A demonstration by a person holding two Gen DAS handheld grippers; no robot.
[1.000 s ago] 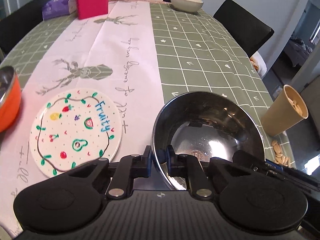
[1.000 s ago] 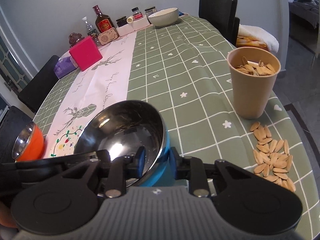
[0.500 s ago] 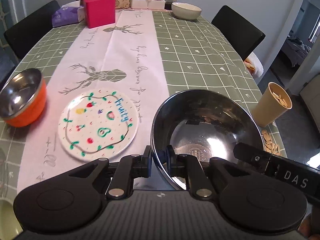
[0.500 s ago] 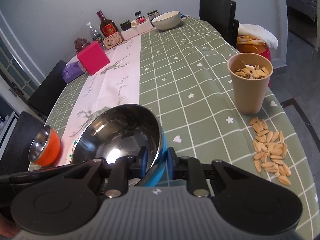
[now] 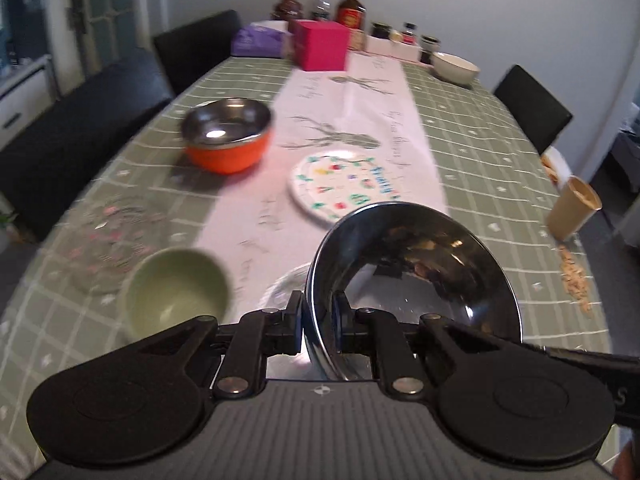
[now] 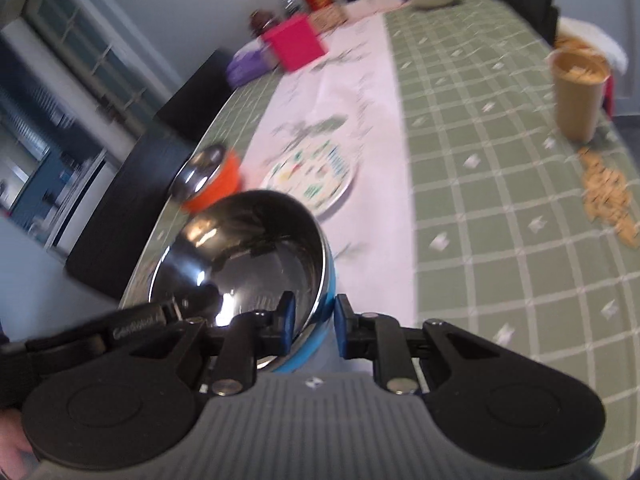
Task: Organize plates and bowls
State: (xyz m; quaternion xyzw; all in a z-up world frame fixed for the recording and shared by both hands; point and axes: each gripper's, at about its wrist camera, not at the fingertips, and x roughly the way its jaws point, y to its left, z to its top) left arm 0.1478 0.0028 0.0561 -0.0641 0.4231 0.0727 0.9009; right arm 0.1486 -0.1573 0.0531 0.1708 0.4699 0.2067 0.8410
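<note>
A steel bowl with a blue outside [image 5: 412,276] hangs tilted above the table, held from both sides. My left gripper [image 5: 318,320] is shut on its left rim. My right gripper [image 6: 314,324] is shut on the rim of the same bowl [image 6: 248,252], one pad inside and one on the blue wall. Farther up the table stand an orange steel-lined bowl [image 5: 228,136] and a white plate painted with fruit [image 5: 344,186]. A small green bowl [image 5: 176,292] sits near left, beside a clear patterned glass plate [image 5: 116,240]. A white bowl [image 5: 456,68] stands at the far end.
A tan cup of seeds [image 6: 580,92] stands at the right edge with spilled seeds [image 6: 608,200] near it. A pink box [image 5: 320,44], a purple tissue pack, bottles and jars crowd the far end. Black chairs line both sides. Another clear glass dish [image 5: 280,292] lies under the held bowl.
Both grippers have carried the steel bowl up and toward the table's left side. The orange bowl and fruit plate now lie farther ahead, and the green bowl and glass plate have come into view.
</note>
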